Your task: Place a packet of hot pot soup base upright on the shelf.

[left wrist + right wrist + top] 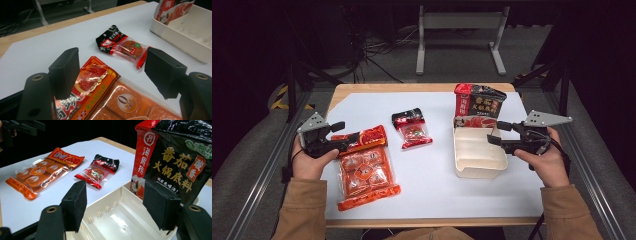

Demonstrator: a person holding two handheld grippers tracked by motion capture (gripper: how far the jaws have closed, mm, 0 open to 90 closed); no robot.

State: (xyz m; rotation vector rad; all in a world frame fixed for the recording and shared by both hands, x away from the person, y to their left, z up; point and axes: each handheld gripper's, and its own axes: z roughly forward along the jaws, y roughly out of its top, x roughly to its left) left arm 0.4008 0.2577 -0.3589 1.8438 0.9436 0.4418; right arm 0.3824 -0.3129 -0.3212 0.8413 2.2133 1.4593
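Note:
A large orange packet (pixel 364 167) of several wrapped pieces lies at the left of the white mat. My left gripper (pixel 343 136) hovers open over its red top end (pixel 95 82), with nothing between the jaws. A small red and black snack packet (pixel 412 128) (pixel 123 46) (pixel 98 171) lies mid-table. At the right, a cream tray (pixel 477 167) (pixel 117 220) holds a black and red sauce pouch (pixel 478 103) (pixel 175 157) standing at its far end. Above the tray's right rim, my right gripper (pixel 497 133) is open.
The white mat (pixel 437 185) covers a wooden table (pixel 412 88). Metal rails run along both sides. Beyond the far edge stands a grey frame (pixel 459 35) among cables on the floor. A person's two hands in tan sleeves hold the grippers.

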